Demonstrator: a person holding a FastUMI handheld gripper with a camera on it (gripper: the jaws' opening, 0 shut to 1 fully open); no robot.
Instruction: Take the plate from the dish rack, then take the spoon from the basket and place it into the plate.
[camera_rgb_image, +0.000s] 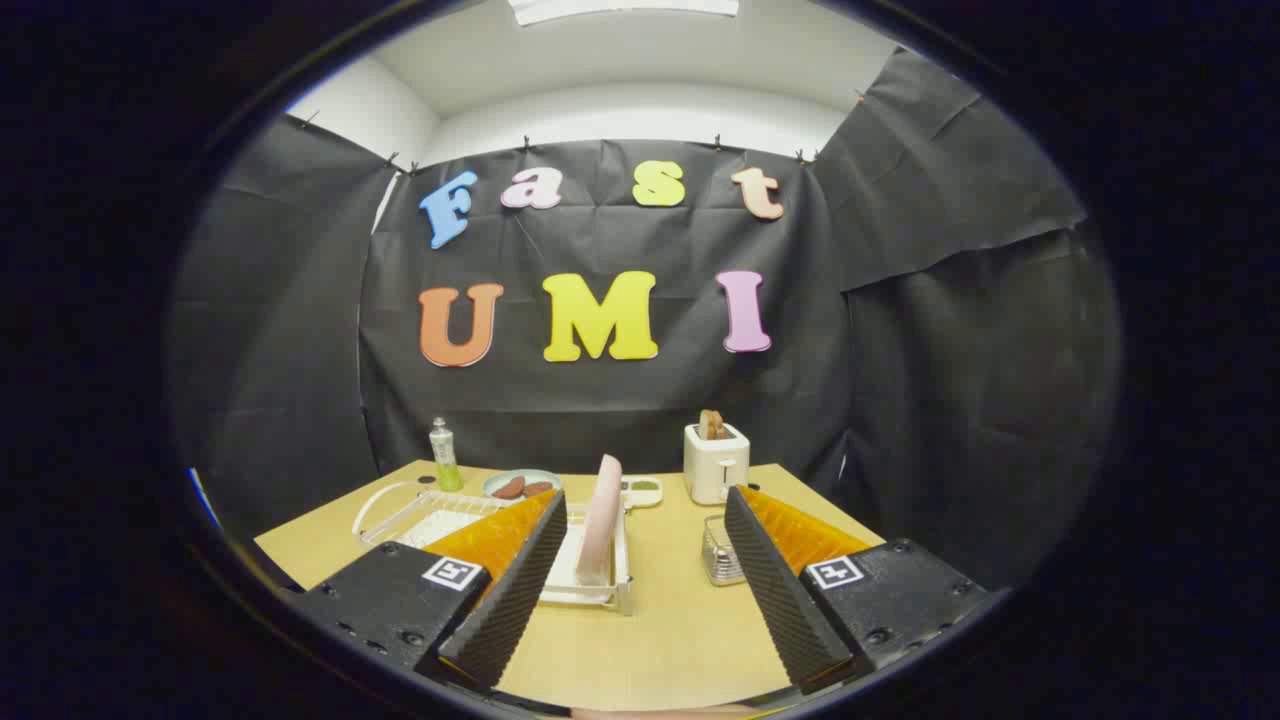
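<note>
Gripper (640, 590) spread wide, holding nothing — bare table (660, 630) between its fingers. Plate (603, 518) stands on edge in the dish rack (590, 585) just ahead; basket (718, 552) sits beside the right finger.

You are looking into a booth hung with black cloth (620, 400) on three sides, creased and clipped along its top edge. Above the cloth you see a white wall (640, 118) and a white ceiling with a bright light panel (622, 8) overhead. On the left, a strip of white wall shows where two sheets of cloth meet. Below, a tan tabletop (660, 620) spreads out before you to the back cloth.
</note>
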